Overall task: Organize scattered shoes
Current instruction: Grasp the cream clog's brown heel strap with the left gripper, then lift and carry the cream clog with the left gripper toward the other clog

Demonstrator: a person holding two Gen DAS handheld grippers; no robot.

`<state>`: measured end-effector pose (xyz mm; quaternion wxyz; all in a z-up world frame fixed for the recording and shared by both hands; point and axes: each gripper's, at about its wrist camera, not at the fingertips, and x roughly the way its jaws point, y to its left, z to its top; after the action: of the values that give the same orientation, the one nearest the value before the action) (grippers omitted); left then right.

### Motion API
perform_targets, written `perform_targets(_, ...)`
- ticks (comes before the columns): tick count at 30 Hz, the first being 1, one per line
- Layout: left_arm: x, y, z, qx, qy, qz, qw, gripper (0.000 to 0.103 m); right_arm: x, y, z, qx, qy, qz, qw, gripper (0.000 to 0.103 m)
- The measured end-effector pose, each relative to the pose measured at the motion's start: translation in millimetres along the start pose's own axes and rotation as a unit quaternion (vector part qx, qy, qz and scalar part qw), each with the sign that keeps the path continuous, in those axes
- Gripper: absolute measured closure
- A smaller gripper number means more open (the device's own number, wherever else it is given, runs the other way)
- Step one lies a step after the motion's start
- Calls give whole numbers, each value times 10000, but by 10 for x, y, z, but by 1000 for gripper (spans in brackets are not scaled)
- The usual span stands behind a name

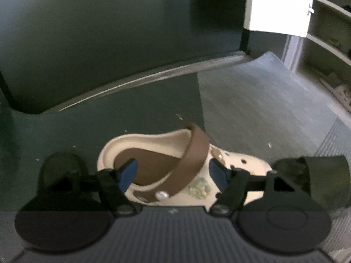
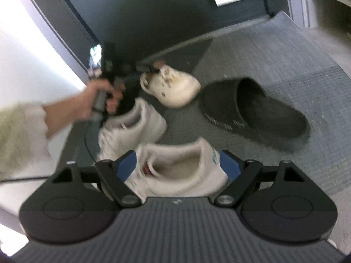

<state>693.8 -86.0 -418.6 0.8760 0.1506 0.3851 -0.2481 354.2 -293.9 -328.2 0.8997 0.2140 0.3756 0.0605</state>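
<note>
From the left wrist camera, the left gripper point(image 1: 173, 173) has its blue-padded fingers point(image 1: 128, 173) spread around a cream clog point(image 1: 175, 164) with a brown heel strap point(image 1: 193, 160) and small charms on top. The clog's long axis runs left to right, toe to the right, near the edge where the grey mat point(image 1: 263, 109) begins.

From the right wrist camera, the right gripper point(image 2: 177, 166) straddles a white sneaker point(image 2: 175, 175) at the mat's near edge; its fingers sit on either side — contact is probably there, though blur hides it. The sneaker's heel points up and right. Beyond lie a second white sneaker point(image 2: 133, 127) and a black slipper point(image 2: 258, 111) — opening facing up-left.
</note>
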Motion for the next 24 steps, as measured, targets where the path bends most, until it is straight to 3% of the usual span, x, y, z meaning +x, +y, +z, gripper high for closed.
perform_targets(4, 23, -90, 22, 172, 25, -39, 9998, 45, -96, -86, 2, 153, -52, -104, 9998, 18)
perform_targets(7, -6, -163, 58, 250, 62, 88, 9996, 59, -175, -172, -54, 364, -18, -202, 9991, 18)
perform_targets(8, -23, -189, 72, 259, 70, 157, 9995, 70, -205, -198, -82, 437, 11, -222, 9988, 18)
perform_targets(9, -67, -196, 93, 182, 64, 286, 9994, 72, -238, -215, -110, 469, 23, -230, 9986, 18)
perform_targets(15, -324, -289, 187, 96, -43, 852, 9963, 79, -551, -271, -297, 538, -96, -242, 9982, 18)
perform_targets(24, -851, -470, 363, 130, -311, 1233, 9918, 79, -882, -323, -492, 808, -266, -203, 9962, 18)
